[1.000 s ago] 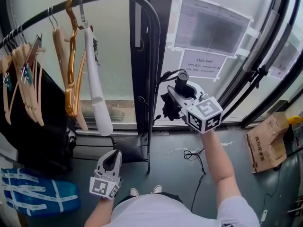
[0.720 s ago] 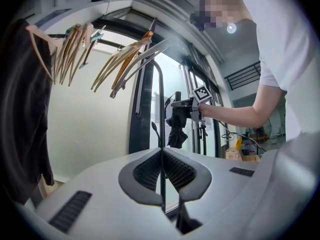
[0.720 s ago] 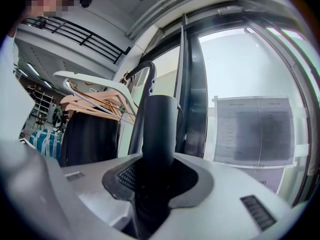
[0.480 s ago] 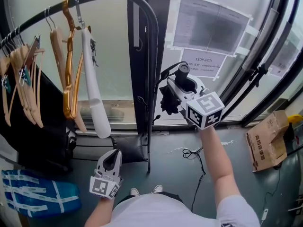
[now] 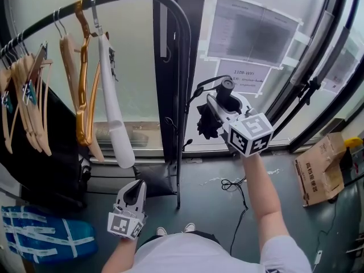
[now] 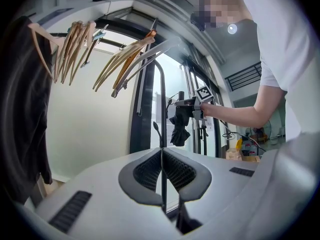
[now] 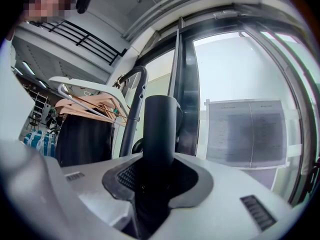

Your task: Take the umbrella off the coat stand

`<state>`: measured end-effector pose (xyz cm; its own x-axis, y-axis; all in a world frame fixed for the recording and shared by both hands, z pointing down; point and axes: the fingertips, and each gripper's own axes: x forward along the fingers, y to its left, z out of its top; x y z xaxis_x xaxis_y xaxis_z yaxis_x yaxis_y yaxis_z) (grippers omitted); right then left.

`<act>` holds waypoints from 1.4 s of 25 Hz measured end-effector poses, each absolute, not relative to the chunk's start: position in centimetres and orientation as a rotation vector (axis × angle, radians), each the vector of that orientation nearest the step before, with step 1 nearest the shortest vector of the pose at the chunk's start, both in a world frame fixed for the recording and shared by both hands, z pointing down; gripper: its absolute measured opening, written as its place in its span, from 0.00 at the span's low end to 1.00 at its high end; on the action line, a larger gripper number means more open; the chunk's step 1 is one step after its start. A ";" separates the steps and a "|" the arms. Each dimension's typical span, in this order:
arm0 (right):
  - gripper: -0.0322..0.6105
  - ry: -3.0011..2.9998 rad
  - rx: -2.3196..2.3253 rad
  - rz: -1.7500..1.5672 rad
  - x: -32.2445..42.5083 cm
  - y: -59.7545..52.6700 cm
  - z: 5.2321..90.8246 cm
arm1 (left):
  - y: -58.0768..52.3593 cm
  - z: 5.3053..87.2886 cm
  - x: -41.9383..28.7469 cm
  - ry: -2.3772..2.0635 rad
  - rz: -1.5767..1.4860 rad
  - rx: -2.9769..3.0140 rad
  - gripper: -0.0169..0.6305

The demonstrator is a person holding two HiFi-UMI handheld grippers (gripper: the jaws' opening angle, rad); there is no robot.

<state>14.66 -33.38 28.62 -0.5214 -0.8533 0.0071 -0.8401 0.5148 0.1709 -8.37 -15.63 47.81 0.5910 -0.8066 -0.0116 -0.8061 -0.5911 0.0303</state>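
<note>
The folded black umbrella [image 5: 208, 127] is clamped by its cylindrical handle in the right gripper [image 5: 223, 104] jaws, near the black metal coat stand [image 5: 183, 67]; the left gripper [image 5: 134, 191] jaws are pressed together, empty.

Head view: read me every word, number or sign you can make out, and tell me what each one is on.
"1108-WiFi": heading of the small paper sign; the finer lines under it are too blurred to read.
Large sheet above it: print too blurred to read.
Cardboard box: printed characters on its side, too small to read.
</note>
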 end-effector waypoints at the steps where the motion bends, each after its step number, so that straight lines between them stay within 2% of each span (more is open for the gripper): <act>1: 0.27 -2.654 1.497 -0.221 15.0 -33.3 28.5 | -15.7 47.8 -8.3 -1.407 -0.038 2.784 0.07; 35: 0.27 -2.546 1.648 -0.224 19.5 -25.3 31.2 | -17.6 46.6 -11.4 -1.497 -0.048 2.791 0.07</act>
<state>19.50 -25.28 31.17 -0.4093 -0.9124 0.0048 -0.8976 0.4035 0.1774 -11.38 -17.58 46.64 0.5527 -0.8324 -0.0392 -0.8332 -0.5528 -0.0088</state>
